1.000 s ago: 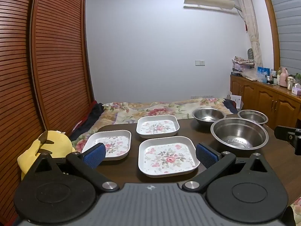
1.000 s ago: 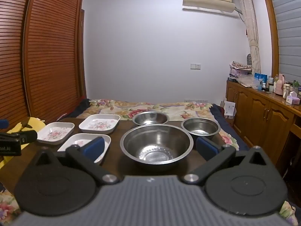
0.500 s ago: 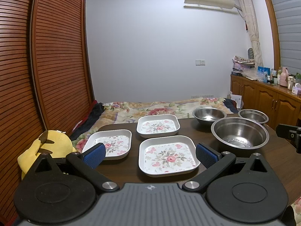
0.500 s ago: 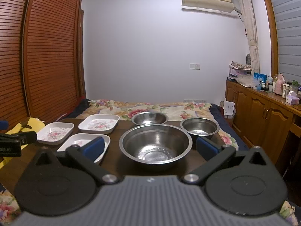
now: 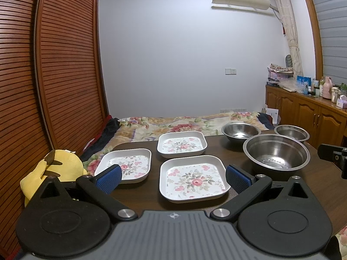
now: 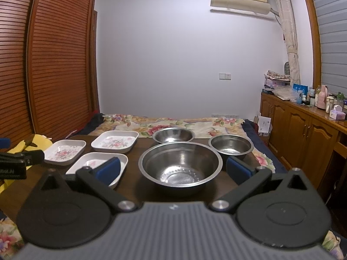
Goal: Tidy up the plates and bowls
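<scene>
The large steel bowl (image 6: 180,165) sits on the dark wooden worktop (image 5: 216,147) and serves as the landmark. Beyond it, toward the bed (image 6: 173,123), stands a medium steel bowl (image 6: 173,134); to the right of the large bowl and a little farther back rests a small steel bowl (image 6: 230,146). None of the three bowls touch. To the left of the large bowl lie three white square plates with flower prints, each apart from the others: the near plate (image 5: 193,177) just beside the large bowl, the far plate (image 5: 181,143) behind it toward the bed, and the left plate (image 5: 125,164) farthest from the large bowl, near the worktop's left edge.

The left hand-held gripper (image 5: 172,177) hovers over the worktop's near edge with its blue pads spread wide, one on each side of the near plate, gripping nothing. The right hand-held gripper (image 6: 173,170) is likewise spread wide and empty, its pads flanking the large bowl.

Left of the plates, off the worktop, a yellow plush toy (image 5: 54,169) lies against the slatted wooden wardrobe (image 5: 65,65). Far right of the large bowl, a wooden cabinet (image 6: 303,130) carries bottles and boxes
</scene>
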Demonstrator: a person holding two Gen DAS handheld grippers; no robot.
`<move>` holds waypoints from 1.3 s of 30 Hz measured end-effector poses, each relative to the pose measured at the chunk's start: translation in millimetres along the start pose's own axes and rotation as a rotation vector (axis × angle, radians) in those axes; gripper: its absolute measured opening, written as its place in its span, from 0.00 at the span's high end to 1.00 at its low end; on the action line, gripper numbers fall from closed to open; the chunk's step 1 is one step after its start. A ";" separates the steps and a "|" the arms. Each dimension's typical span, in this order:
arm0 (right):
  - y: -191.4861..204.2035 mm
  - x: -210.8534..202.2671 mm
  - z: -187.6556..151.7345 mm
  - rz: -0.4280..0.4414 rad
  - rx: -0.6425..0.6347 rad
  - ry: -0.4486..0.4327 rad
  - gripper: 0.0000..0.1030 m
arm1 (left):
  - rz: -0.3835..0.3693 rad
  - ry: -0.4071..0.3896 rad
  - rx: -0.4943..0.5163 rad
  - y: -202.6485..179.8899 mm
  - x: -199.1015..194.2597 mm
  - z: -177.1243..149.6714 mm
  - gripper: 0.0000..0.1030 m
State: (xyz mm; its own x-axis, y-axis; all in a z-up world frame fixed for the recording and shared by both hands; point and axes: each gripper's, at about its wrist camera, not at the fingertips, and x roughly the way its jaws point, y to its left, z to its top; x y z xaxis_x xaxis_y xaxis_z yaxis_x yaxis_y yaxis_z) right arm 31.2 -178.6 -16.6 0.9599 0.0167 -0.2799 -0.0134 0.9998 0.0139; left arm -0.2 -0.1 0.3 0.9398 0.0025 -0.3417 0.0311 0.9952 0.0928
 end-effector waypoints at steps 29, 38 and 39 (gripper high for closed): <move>1.4 -0.3 0.8 0.002 -0.004 -0.011 0.00 | -0.002 0.007 0.000 -0.3 -0.3 -4.0 0.00; 1.4 -0.7 0.1 0.003 -0.005 -0.012 0.00 | -0.002 0.008 0.000 1.2 -0.2 -2.8 0.00; 1.5 -0.8 0.1 0.002 -0.005 -0.013 0.00 | -0.002 0.009 0.000 1.3 -0.2 -2.8 0.00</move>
State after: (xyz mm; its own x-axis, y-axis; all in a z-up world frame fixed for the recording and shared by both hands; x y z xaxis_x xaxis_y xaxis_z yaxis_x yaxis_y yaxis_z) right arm 30.4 -177.1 -16.3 0.9633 0.0189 -0.2677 -0.0170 0.9998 0.0097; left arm -1.3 1.5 -2.2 0.9368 0.0010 -0.3500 0.0334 0.9952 0.0923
